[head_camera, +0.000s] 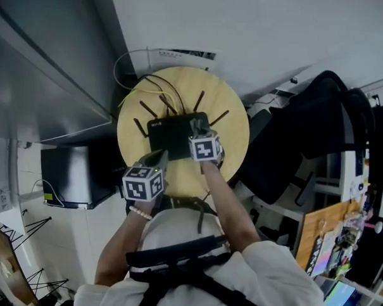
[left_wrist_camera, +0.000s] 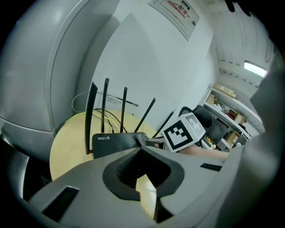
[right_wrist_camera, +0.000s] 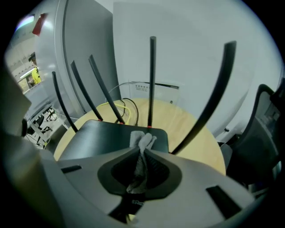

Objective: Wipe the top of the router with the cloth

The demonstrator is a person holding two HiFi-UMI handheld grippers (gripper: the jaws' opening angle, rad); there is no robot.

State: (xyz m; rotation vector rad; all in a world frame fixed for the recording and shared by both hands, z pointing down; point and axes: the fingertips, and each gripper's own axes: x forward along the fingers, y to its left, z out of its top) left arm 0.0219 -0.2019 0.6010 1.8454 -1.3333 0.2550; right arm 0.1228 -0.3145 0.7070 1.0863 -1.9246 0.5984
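Right gripper (right_wrist_camera: 141, 150) fingers were clamped tight on a grey cloth (right_wrist_camera: 143, 140). The cloth's bunched end poked out past the fingertips and touched the top of the black WiFi router (right_wrist_camera: 102, 136) just ahead of them. The router sat on a round wooden table (right_wrist_camera: 196, 133), with its antennas (right_wrist_camera: 152, 80) standing up beyond the fingertips. Left gripper (left_wrist_camera: 139, 148) fingers were together with nothing between them. The router's near edge was just ahead of them, contact unclear.
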